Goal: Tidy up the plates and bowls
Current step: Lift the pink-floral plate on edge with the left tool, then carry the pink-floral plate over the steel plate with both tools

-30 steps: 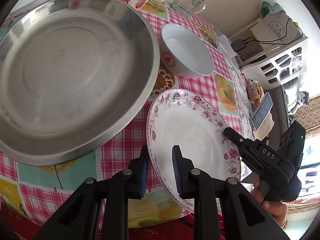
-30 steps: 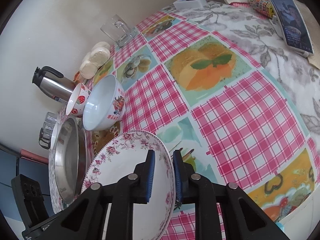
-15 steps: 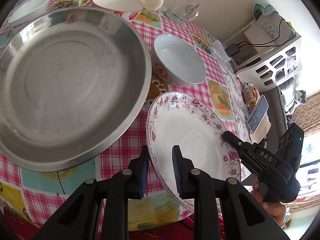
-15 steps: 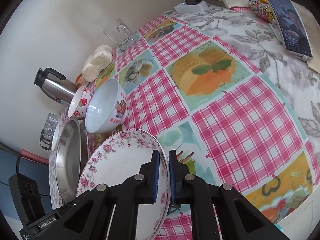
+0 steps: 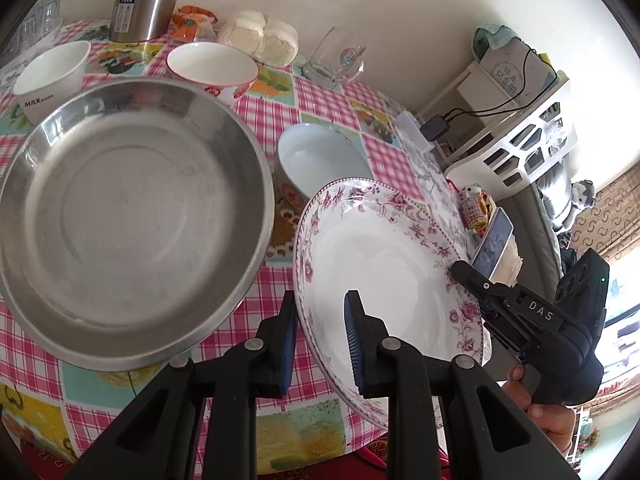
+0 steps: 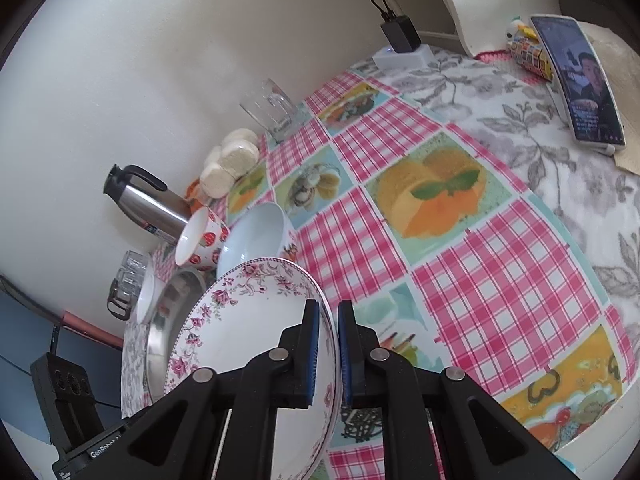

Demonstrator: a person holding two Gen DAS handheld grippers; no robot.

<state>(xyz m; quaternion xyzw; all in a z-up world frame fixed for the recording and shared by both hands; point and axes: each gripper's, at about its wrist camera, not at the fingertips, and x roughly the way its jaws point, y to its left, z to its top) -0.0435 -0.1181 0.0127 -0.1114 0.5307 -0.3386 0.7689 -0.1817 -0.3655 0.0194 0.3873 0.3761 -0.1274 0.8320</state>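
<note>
A white floral-rimmed plate (image 5: 384, 256) is lifted off the checked table, held at both sides. My left gripper (image 5: 320, 340) straddles its near rim with jaws partly apart, pads close to the rim. My right gripper (image 6: 329, 344) is shut on the opposite rim of the plate (image 6: 248, 320); it also shows in the left wrist view (image 5: 480, 280). A large steel plate (image 5: 120, 220) lies left of the floral plate. A white bowl (image 5: 320, 156) stands behind it, a strawberry bowl (image 5: 212, 68) and a white MAX bowl (image 5: 52, 76) farther back.
A steel kettle (image 5: 148, 0), buns (image 5: 260, 36) and a glass mug (image 5: 336, 60) stand along the wall. A phone (image 6: 576, 80) leans at the table's right end. A white basket shelf (image 5: 520, 136) stands beyond the table. The table's near edge is just below my left gripper.
My right gripper has closed on the plate's rim. Both grippers have risen and tilted up with the plate, so the kettle and wall have come into view.
</note>
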